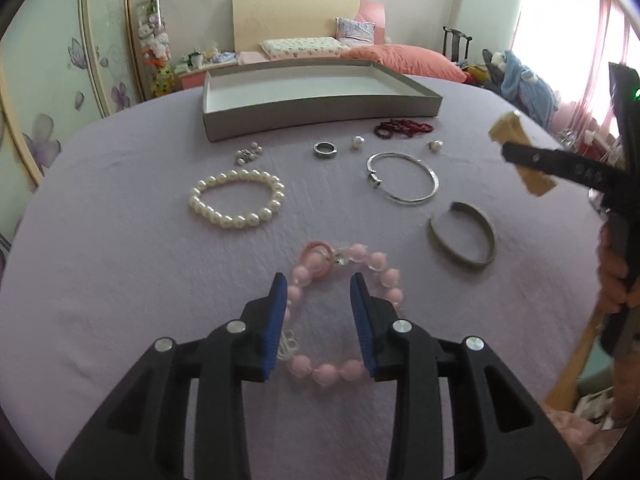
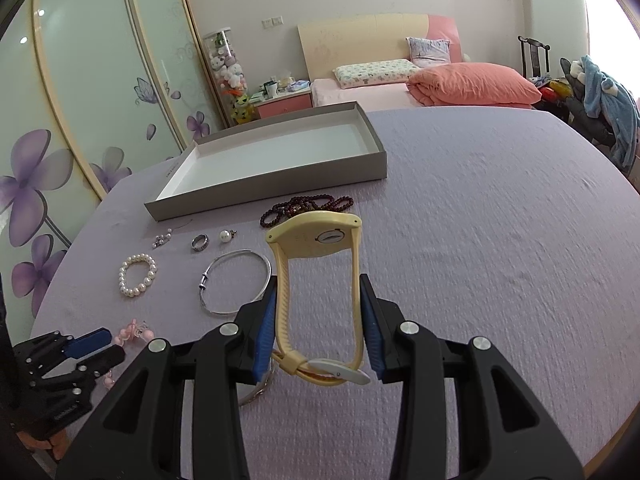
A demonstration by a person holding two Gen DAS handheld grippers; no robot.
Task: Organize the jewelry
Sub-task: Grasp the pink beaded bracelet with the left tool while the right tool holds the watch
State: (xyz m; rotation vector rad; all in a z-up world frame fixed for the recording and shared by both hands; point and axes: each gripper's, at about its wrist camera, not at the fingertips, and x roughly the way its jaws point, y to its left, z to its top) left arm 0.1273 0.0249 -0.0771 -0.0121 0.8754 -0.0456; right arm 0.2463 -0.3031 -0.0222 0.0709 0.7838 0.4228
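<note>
My left gripper point(image 1: 319, 286) is open and low over a pink bead bracelet point(image 1: 346, 366), its blue pads either side of the loop. My right gripper point(image 2: 319, 286) is shut on a yellow watch point(image 2: 316, 236) and holds it above the cloth; it shows in the left wrist view point(image 1: 520, 152) at the right. On the lilac cloth lie a white pearl bracelet point(image 1: 236, 198), a silver bangle point(image 1: 404, 178), a grey cuff point(image 1: 464, 242), a silver ring point(image 1: 325, 148), two pearl earrings point(image 1: 357, 142) and dark red beads point(image 1: 404, 128).
An open grey tray point(image 1: 320, 110) with a white inside stands at the far side of the table. A cluster of small studs point(image 1: 248, 154) lies left of the ring. A bed, wardrobe and chair stand beyond the table.
</note>
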